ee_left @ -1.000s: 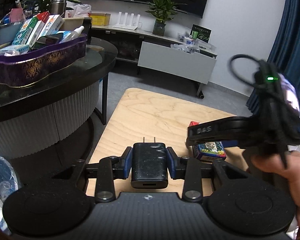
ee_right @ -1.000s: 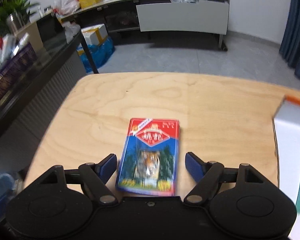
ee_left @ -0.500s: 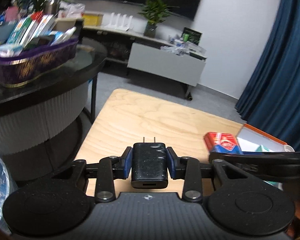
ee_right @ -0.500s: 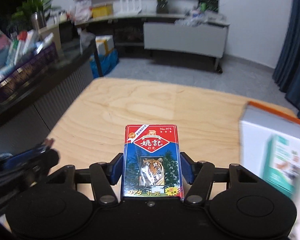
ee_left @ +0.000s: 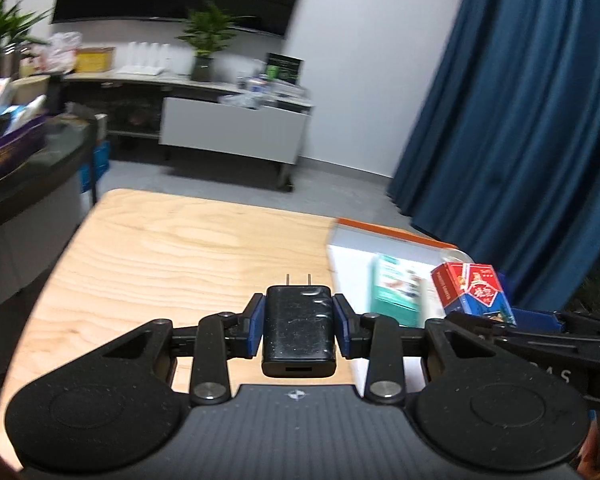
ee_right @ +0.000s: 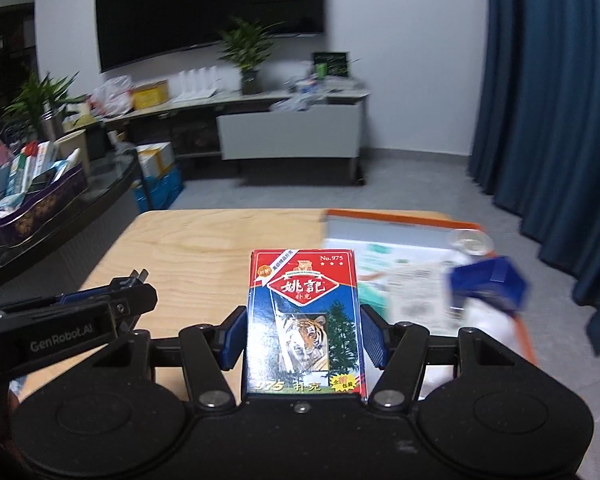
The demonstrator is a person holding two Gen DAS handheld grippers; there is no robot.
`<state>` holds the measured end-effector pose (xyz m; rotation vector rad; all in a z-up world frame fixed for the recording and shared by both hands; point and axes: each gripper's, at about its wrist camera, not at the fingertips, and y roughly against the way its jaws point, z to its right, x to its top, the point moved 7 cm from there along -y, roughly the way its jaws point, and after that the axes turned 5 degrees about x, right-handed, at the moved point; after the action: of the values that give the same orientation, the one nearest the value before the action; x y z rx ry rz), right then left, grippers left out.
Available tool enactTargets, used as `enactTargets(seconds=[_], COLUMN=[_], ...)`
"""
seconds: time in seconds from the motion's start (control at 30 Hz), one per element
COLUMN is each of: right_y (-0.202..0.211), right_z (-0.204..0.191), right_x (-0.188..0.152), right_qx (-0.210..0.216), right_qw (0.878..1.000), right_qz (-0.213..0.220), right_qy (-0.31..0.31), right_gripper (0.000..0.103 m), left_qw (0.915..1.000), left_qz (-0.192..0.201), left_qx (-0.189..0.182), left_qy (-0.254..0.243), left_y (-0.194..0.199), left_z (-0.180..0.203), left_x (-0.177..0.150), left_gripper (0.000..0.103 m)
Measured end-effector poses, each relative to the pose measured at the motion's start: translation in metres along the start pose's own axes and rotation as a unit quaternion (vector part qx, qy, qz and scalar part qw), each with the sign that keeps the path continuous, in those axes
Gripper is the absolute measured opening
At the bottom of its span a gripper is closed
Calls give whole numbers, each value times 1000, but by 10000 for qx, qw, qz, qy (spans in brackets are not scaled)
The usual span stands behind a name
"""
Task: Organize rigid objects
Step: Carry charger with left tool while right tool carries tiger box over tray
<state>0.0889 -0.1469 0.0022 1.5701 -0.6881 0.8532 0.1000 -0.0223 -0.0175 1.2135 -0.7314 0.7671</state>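
My left gripper (ee_left: pixel 299 326) is shut on a black charger plug (ee_left: pixel 299 330), prongs pointing forward, held above the wooden table (ee_left: pixel 188 248). My right gripper (ee_right: pixel 303 332) is shut on a red and blue playing card box with a tiger (ee_right: pixel 304 320), lifted off the table. The card box also shows in the left wrist view (ee_left: pixel 474 294), over the white orange-rimmed tray (ee_left: pixel 352 252). The left gripper with the plug shows in the right wrist view (ee_right: pixel 134 280), to the left of the card box.
The tray (ee_right: pixel 400 228) at the table's right end holds a teal box (ee_left: pixel 396 292), a paper packet (ee_right: pixel 416 296), a blue piece (ee_right: pixel 486 284) and a clear lid (ee_right: pixel 470 240). A dark counter with a purple basket (ee_right: pixel 36 204) stands left. Blue curtains (ee_left: pixel 520 120) hang right.
My right gripper closed on the card box and lifted it off the table, moving toward the tray. My left gripper carried the plug rightward toward the tray too.
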Motion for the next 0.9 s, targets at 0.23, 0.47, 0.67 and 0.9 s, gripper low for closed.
enactTargets(seconds=[0.23, 0.47, 0.67, 0.9], right_y=[33, 39, 38, 39], right_z=[58, 82, 87, 86], right_x=[-14, -22, -27, -24], right_qx=[-435, -522, -463, -441], right_qw=[9981, 9966, 9964, 9967], right_qz=[194, 269, 248, 268], right_qy=[-401, -580, -661, -634], right_gripper=[71, 71, 71, 71], left_qw=[9986, 9969, 9964, 9964], left_qz=[-38, -1, -76, -111], left_qx=[-338, -447, -440, -400], left_qy=[-396, -649, -724, -743], left_y=[-3, -8, -11, -10], left_z=[47, 76, 80, 86], left_x=[-8, -16, -21, -24], left_gripper=[36, 36, 36, 36])
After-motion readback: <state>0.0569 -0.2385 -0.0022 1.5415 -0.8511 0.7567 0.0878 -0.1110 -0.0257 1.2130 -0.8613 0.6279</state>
